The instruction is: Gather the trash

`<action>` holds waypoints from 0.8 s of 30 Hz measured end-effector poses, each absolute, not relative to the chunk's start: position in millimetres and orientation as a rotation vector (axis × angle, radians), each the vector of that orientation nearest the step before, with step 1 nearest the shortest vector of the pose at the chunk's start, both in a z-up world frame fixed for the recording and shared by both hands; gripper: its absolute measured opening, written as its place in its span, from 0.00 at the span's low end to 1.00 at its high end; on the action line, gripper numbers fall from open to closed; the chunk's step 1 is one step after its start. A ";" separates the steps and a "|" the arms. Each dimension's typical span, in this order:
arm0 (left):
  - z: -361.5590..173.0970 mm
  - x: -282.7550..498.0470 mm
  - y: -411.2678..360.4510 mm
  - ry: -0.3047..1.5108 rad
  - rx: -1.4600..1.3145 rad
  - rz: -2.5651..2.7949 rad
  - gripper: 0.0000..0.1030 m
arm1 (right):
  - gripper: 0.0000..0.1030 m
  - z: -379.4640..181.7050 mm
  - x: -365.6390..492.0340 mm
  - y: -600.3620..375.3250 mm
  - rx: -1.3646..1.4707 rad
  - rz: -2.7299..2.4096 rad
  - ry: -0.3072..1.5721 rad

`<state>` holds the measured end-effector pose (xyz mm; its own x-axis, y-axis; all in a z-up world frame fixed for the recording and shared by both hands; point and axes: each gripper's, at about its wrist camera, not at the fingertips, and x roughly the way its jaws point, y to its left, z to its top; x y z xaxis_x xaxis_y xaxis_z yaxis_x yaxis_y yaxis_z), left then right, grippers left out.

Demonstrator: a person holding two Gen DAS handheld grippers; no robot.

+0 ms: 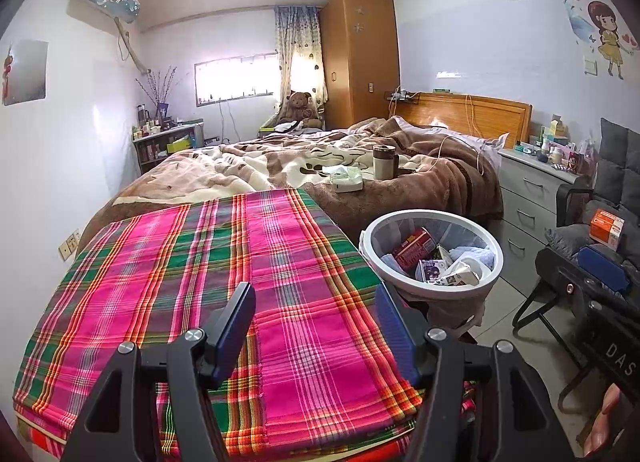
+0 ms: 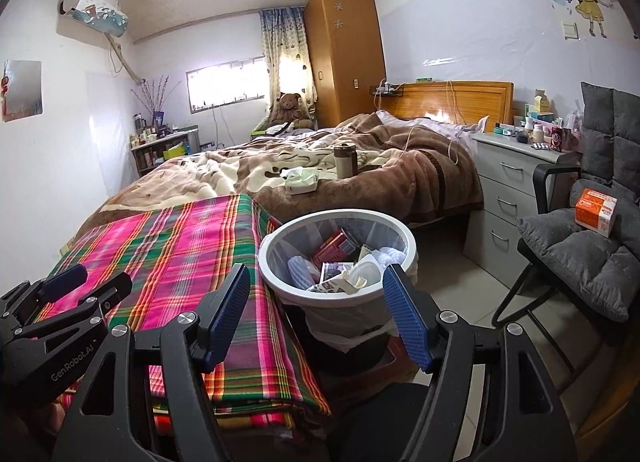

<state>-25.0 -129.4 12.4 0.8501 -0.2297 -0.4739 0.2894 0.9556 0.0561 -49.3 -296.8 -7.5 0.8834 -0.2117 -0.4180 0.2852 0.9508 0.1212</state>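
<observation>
My two tongs: left gripper wide, right gripper wide, both holding nothing. One trash bin near, full. Plaid cloth left, one orange box on chair right.

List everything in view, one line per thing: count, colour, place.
trash bin: 1, white rim, beside the plaid cloth, holds cartons and wrappers
plaid cloth: 1, pink and green, folded on the bed's near end
blanket: 1, brown and cream, on the bed
tissue box: 1, pale green, on the blanket
flask: 1, brown, upright on the blanket
orange box: 1, on the grey chair
grey chair: 1, right of the bin
drawer unit: 1, grey, beside the bed
wardrobe: 1, wooden, far wall
teddy bear: 1, brown, under the window
left gripper: open, empty
right gripper: open, empty
</observation>
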 end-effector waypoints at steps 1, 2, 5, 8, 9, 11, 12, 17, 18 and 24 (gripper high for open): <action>12.3 -25.1 -128.4 0.483 0.126 -0.275 0.60 | 0.68 -7.1 -49.4 -295.9 0.182 -0.259 0.414; 12.3 -25.2 -128.3 0.483 0.127 -0.275 0.60 | 0.68 -7.5 -49.3 -296.6 0.181 -0.260 0.413; 11.8 -25.6 -126.9 0.481 0.122 -0.274 0.60 | 0.68 -7.6 -48.4 -294.7 0.182 -0.259 0.417; 11.9 -25.8 -126.7 0.480 0.121 -0.273 0.60 | 0.68 -7.8 -48.2 -292.8 0.183 -0.256 0.419; 11.6 -25.7 -127.1 0.481 0.121 -0.273 0.60 | 0.68 -8.1 -48.3 -291.8 0.181 -0.256 0.419; 11.7 -25.6 -127.1 0.479 0.120 -0.274 0.60 | 0.68 -8.1 -48.4 -290.9 0.181 -0.255 0.418; 11.4 -25.3 -127.6 0.480 0.121 -0.274 0.60 | 0.68 -8.4 -47.9 -291.1 0.182 -0.255 0.420; 9.3 -25.1 -128.1 0.483 0.121 -0.275 0.60 | 0.68 -8.4 -48.0 -290.4 0.186 -0.255 0.424; 9.0 -24.7 -128.7 0.484 0.121 -0.274 0.60 | 0.68 -8.2 -47.8 -291.0 0.187 -0.255 0.425; 8.0 -25.4 -127.5 0.488 0.120 -0.273 0.60 | 0.68 -7.6 -47.5 -292.7 0.190 -0.250 0.429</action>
<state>-25.4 -127.5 8.0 0.8479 -0.2304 -0.4775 0.2872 0.9567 0.0484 -47.5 -292.7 -7.6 0.8794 -0.1984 -0.4327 0.2782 0.9518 0.1290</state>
